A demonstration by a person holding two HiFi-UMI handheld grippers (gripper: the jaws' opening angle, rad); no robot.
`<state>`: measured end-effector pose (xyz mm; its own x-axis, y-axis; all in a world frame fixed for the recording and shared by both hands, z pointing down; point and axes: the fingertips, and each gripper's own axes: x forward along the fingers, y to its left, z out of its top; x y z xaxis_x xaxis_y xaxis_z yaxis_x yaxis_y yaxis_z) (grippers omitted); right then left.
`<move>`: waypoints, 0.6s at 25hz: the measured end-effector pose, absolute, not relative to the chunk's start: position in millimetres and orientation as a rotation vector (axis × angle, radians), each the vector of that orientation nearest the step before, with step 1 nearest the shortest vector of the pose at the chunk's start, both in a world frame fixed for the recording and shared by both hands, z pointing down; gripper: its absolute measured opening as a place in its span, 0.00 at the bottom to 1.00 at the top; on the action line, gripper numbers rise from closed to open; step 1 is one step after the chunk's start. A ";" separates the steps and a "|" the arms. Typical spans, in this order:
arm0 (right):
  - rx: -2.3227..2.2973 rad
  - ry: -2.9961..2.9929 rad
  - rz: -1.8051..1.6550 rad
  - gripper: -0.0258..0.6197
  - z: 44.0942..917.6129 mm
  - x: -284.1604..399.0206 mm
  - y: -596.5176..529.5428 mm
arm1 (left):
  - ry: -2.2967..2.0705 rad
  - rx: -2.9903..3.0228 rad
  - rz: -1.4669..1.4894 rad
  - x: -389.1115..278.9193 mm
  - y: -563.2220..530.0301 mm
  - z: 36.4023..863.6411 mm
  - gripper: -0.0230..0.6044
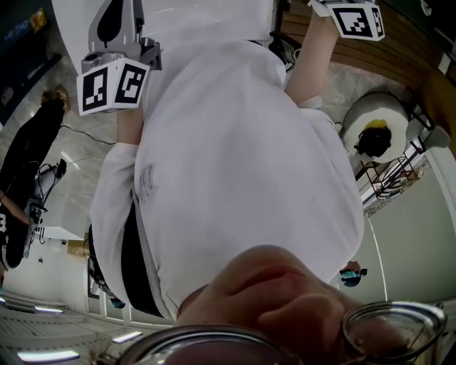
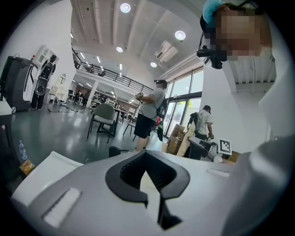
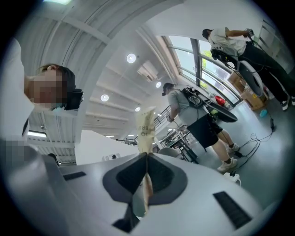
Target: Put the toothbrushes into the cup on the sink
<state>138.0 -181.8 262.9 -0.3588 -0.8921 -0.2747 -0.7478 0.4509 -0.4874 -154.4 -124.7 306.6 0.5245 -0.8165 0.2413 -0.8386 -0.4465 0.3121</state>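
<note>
a: tongs status?
b: right gripper (image 3: 147, 159) is clenched on a toothbrush (image 3: 145, 129). it's a thin pale wrapped one w/ print, pinched low, and its top sticks up past the tips w/ a slight tilt. left gripper (image 2: 146, 159) has its tips together. there's a pale sliver btwn the pads further back, can't tell what it is.
a: where are they in the head view?
b: both at the top edge, mostly just the marker cubes. left cube (image 1: 112, 85) is at the top-left corner, right cube (image 1: 356, 20) at the top-right. a white shirt (image 1: 235, 164) fills the middle btwn them.
a: what else is around?
b: it's a big hall. ahead of the left gripper a person w/ backpack (image 2: 150, 115) is standing, w/ a chair (image 2: 103, 119) just to their left. a 2nd person (image 2: 203, 122) is by some boxes (image 2: 177, 138) near the windows. the right gripper points up toward the ceiling lights (image 3: 131, 58). a person in shorts (image 3: 200, 120) is to the right of the toothbrush, well apart.
</note>
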 end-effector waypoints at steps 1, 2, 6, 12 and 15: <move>-1.364 2.210 -0.386 0.06 266.6 135.1 -186.2 | -1.365 2.372 0.081 -155.2 -125.7 308.3 0.04; -1.358 2.217 -0.393 0.06 270.3 132.1 -190.6 | -1.370 2.367 0.083 -155.9 -126.8 309.4 0.04; -1.353 2.265 -0.409 0.06 284.3 120.3 -203.9 | -1.398 2.345 0.089 -162.0 -128.8 311.0 0.04; -1.386 2.325 -0.398 0.06 307.9 116.0 -229.6 | -1.428 2.311 0.110 -168.2 -138.5 316.4 0.04; -1.389 2.369 -0.408 0.06 318.8 110.2 -232.5 | -1.447 2.298 0.116 -173.0 -137.7 317.0 0.04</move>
<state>110.2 -232.5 318.8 -0.4499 -0.8781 -0.1628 -0.7732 0.4742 -0.4210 -173.0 -137.7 317.0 0.4550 -0.8427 0.2879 -0.8779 -0.3701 0.3039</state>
